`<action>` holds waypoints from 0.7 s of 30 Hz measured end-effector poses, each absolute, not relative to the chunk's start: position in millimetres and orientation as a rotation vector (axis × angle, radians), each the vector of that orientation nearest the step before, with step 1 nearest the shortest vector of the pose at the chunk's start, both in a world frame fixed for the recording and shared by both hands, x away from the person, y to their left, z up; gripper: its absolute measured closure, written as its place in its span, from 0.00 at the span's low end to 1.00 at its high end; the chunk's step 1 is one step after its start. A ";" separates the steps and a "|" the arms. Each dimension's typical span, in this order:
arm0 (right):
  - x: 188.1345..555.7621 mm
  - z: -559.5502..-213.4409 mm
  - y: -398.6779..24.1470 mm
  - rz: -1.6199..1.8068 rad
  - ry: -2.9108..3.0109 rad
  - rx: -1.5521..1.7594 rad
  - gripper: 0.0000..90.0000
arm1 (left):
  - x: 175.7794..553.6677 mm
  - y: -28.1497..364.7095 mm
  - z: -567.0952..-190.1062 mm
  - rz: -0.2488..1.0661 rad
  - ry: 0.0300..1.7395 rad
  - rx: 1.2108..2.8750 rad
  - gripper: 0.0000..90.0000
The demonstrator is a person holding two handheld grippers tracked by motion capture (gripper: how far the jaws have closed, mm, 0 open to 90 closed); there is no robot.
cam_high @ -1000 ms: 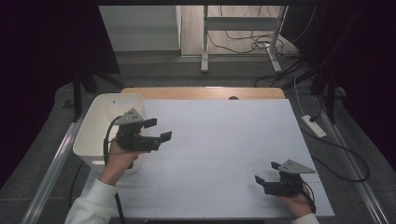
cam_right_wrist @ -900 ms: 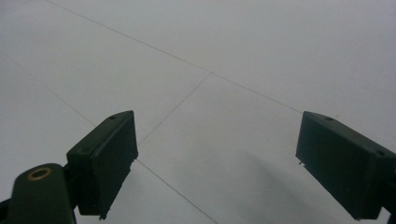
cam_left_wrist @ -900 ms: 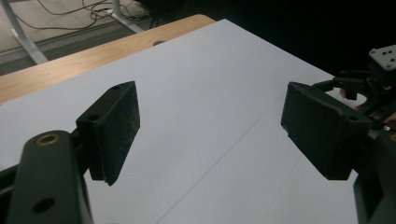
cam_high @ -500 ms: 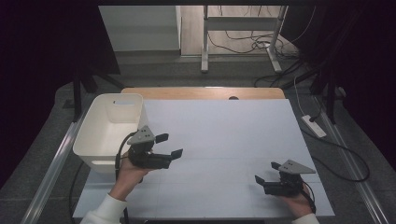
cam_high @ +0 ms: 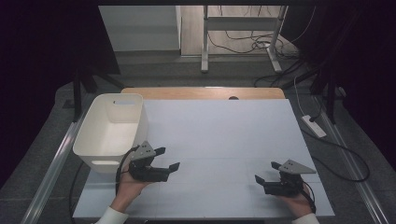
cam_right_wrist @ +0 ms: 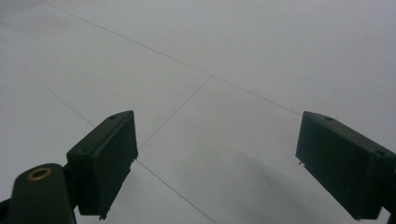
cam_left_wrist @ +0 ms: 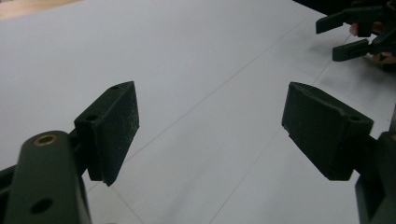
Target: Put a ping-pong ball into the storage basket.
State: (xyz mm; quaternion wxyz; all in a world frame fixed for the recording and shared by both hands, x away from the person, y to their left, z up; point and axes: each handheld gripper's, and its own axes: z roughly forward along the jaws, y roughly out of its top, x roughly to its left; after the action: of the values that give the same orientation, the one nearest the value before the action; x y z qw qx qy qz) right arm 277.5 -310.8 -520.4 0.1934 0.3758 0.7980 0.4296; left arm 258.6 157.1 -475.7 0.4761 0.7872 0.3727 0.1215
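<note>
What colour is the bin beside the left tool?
White, clearest in the high view: the bin.

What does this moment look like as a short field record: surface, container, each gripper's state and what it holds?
surface: white table top, creased with thin lines
container: white bin at the table's left edge, nothing visible inside
left gripper: open, nothing between the jaws, just right of the bin's near corner, low over the table
right gripper: open, nothing between the jaws, near the table's front right
hands: left hand, right hand, one on each gripper
</note>
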 end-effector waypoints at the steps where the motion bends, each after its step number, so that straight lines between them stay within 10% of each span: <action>1: 277.4 -520.4 -310.7 1.205 2.239 1.054 0.14 | 256.6 159.9 -479.7 0.305 0.924 1.920 0.21; 21: 275.9 -520.6 -309.3 1.229 2.237 1.033 0.14 | 233.3 184.8 -518.1 0.305 0.981 1.894 0.22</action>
State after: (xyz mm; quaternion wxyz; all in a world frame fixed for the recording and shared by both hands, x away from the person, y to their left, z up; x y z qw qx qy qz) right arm 275.9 -309.3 -520.6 0.1927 0.3679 0.7973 0.4380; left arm 233.3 184.8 -518.1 0.4736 0.7742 0.4008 0.1248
